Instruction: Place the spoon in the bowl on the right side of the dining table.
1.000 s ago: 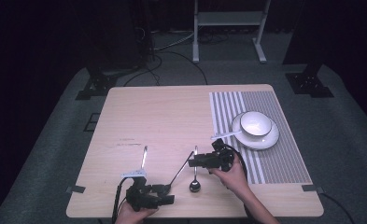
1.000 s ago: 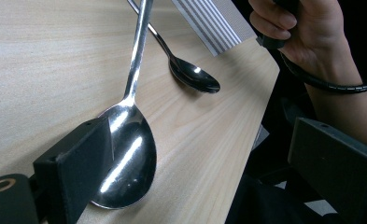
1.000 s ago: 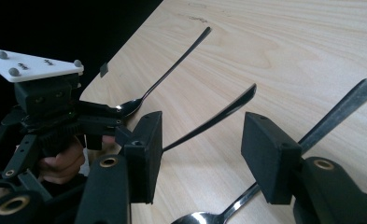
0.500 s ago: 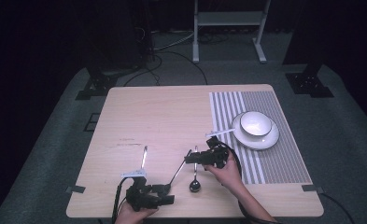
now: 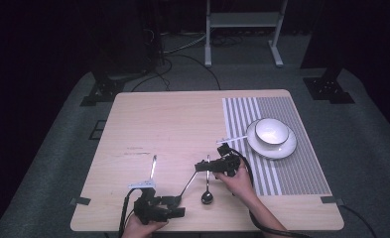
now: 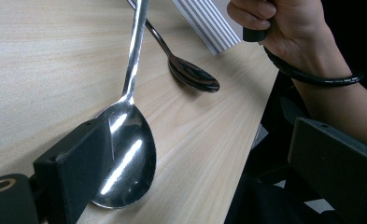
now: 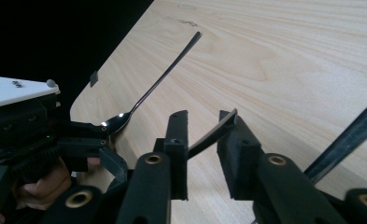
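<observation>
A pale wooden surface [image 5: 182, 124] carries a grey striped mat [image 5: 292, 158] along its right side. On the mat, toward the far half, sits a white plate [image 5: 282, 148] with a white bowl [image 5: 272, 131] on it; a small white utensil, possibly a spoon [image 5: 234, 139], lies with one end at the plate's left rim and the other end reaching off the mat onto the wood.

Near the front edge, left of the middle, the left tongs [image 5: 175, 206] are held low over the surface by the left hand [image 5: 140, 229]. In the left gripper view its jaws stand wide apart, and the bowl of a large spoon [image 6: 125, 158] lies against the inner face of one jaw, the other jaw well clear of it. This spoon rests on the wood with its handle running toward the far edge and slightly right.

The right tongs [image 5: 202, 166] are held by the right hand [image 5: 234, 181] just left of the mat's front portion, pointing toward the left edge. In the right gripper view the jaws are partly closed with a gap between them, and the end of a thin metal handle rests between them, touching one jaw; whether it is truly gripped is hard to tell. That handle seems to belong to the small spoon [image 5: 207, 197], whose bowl lies near the front edge, between the two tongs. A fork [image 5: 153, 166] lies on the surface left of the large spoon, with its handle pointing toward the far edge.
</observation>
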A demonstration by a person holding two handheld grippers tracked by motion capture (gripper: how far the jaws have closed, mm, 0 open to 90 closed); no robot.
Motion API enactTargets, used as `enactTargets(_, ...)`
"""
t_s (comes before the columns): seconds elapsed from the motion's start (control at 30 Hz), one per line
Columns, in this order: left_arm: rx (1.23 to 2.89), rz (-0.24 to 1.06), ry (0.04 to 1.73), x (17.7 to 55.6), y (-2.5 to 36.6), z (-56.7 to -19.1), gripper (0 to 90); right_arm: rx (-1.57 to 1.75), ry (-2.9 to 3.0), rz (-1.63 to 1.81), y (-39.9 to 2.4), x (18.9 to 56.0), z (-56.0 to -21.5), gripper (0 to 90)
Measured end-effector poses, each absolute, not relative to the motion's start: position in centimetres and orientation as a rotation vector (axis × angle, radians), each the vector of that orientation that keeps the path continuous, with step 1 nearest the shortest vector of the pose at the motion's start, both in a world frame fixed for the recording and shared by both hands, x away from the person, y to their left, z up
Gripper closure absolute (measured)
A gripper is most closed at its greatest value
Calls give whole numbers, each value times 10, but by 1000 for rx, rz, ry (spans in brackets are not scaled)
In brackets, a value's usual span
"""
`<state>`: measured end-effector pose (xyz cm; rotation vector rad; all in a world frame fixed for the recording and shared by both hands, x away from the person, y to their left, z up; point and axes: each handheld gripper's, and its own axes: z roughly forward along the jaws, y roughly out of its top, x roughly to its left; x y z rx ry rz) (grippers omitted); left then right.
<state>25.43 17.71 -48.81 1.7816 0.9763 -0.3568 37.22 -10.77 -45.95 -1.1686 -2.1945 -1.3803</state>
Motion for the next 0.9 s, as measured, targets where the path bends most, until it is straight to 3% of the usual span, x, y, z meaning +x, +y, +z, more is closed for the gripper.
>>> enactTargets(0.4, 1738, -359, 966, 254, 183, -481, 50, -1140, -2033, -1413, -108, 378, -456, 860)
enactTargets(0.9, 1667, -247, 983, 254, 212, -464, 50, -1130, -1945, -1429, -112, 384, -447, 888)
